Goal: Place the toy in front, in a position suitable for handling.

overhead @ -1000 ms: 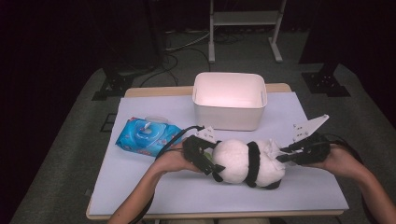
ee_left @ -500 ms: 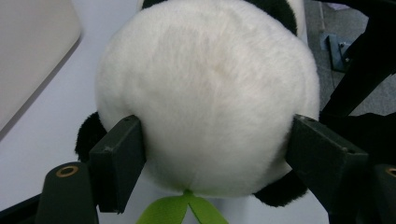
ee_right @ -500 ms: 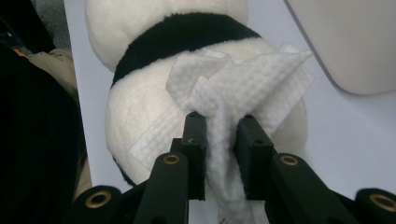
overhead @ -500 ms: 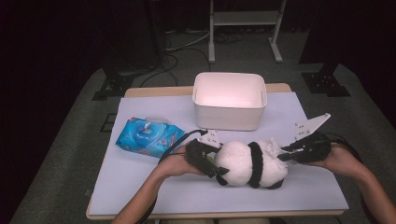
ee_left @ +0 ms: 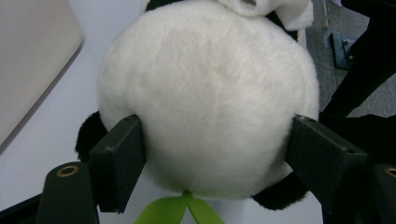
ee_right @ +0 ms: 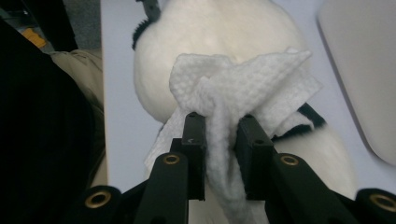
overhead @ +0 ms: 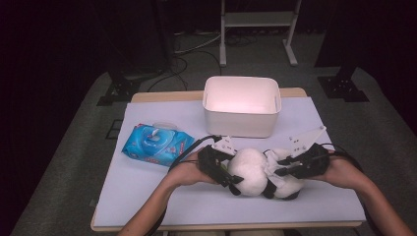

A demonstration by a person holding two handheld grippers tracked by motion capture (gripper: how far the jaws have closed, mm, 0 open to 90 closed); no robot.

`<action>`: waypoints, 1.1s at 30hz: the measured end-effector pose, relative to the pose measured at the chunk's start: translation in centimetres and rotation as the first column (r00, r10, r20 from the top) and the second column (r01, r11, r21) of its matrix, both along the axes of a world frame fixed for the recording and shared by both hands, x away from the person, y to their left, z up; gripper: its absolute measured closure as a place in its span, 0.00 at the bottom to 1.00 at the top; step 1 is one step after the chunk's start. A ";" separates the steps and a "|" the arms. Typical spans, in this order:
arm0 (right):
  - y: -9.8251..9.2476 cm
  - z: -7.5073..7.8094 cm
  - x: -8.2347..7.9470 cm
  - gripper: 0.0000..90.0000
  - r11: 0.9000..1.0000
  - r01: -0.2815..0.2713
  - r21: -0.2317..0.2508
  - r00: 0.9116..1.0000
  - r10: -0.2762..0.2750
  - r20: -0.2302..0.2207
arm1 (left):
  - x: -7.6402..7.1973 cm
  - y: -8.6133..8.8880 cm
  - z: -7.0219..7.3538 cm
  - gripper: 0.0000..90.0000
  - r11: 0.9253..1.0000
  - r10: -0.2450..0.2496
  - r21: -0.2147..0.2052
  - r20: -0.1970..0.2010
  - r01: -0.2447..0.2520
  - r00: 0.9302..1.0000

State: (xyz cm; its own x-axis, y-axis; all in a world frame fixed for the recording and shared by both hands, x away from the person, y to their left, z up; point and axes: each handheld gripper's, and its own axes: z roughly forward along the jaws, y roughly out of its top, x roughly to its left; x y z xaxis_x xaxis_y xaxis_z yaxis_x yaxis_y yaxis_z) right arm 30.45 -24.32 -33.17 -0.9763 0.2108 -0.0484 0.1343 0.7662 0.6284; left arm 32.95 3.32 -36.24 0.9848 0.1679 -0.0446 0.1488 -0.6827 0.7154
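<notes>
The black-and-white plush panda toy (overhead: 258,173) lies on the table (overhead: 147,187) in front of the white plastic bin (overhead: 242,105). The left gripper (ee_left: 210,154) has just been closing; its fingers (ee_left: 116,163) now clamp the toy's round white head. The right gripper (ee_right: 220,140) pinches a crumpled white wet wipe (ee_right: 243,88) against the toy.

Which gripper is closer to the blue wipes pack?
Left. The left gripper clamps the panda beside the wipes pack; the right gripper is beyond the panda.

Panda toy (overhead: 260,172) face hidden; white wipe (ee_right: 233,88) lower end cut off by frame edge.
</notes>
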 end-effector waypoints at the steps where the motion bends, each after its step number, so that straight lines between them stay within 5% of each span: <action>1: 0.3 -0.1 0.0 0.83 1.000 -0.005 0.003 1.000 0.005 -0.001 | 0.0 -0.1 0.1 0.25 1.000 0.000 0.001 0.001 0.000 1.000; 8: 1.7 -0.1 -0.3 0.83 0.999 -0.036 0.008 0.999 0.036 0.012 | 0.1 -0.2 0.3 0.25 0.999 0.000 0.032 0.008 -0.001 1.000; 24: -2.4 -0.9 -0.6 0.84 0.998 0.051 0.026 0.999 -0.051 -0.001 | 0.6 0.4 0.3 0.21 1.000 -0.009 0.024 0.004 0.009 1.000; 33: -3.4 -1.0 -0.5 0.83 0.996 0.070 0.048 0.997 -0.071 0.006 | 0.7 -0.4 0.3 0.33 1.000 -0.012 -0.004 0.018 0.012 1.000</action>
